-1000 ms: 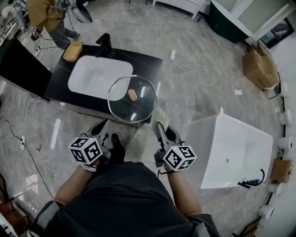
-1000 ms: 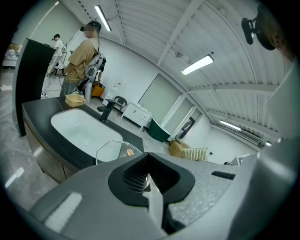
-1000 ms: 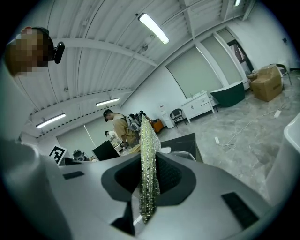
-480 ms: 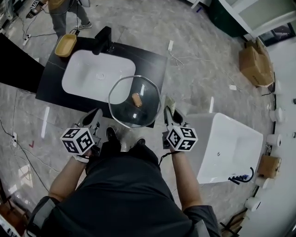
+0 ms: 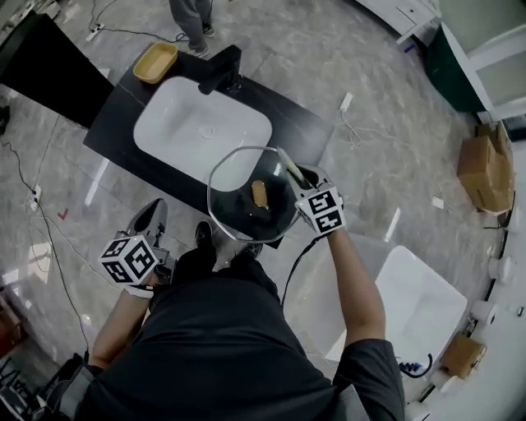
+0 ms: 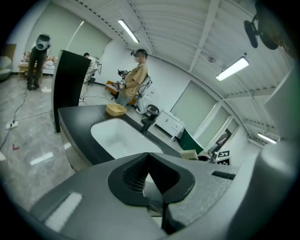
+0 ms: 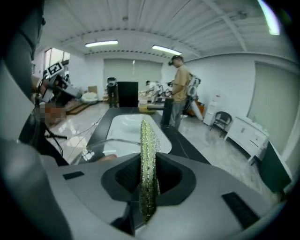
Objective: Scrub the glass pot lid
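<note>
Head view, nearest first: looks down over a dark shirt (image 5: 222, 345) filling 6 o'clock, cut off at the bottom edge. At 8 o'clock, finds the left gripper (image 5: 155, 207), marker cube toward the camera, well apart from the lid. Read in the left gripper view: jaws pressed together, nothing made out between them, only a sliver of pale basin past the pads.

Just right of centre, at 1 o'clock, finds the right gripper (image 5: 294, 173) clamped on a scouring pad (image 7: 146, 164). Seen edge-on as a thin green-yellow strip, so cannot judge its face or outline. Places the pad's free end over the rim of the glass pot lid (image 5: 234, 205) at the lid's 2 o'clock; cannot tell whether touching.

Puts the lid at centre, wooden knob (image 5: 259, 194) up, overhanging the front edge of the black countertop (image 5: 111, 123). Cannot make out what supports it; underside hidden.

Beyond, toward 11 o'clock: white basin (image 5: 197, 131), partly blurred through the glass, then black faucet (image 5: 223, 70) and yellow tray (image 5: 156, 62). Farthest, at 12 o'clock, only the legs of a standing person (image 5: 193, 16), cropped by the frame.
</note>
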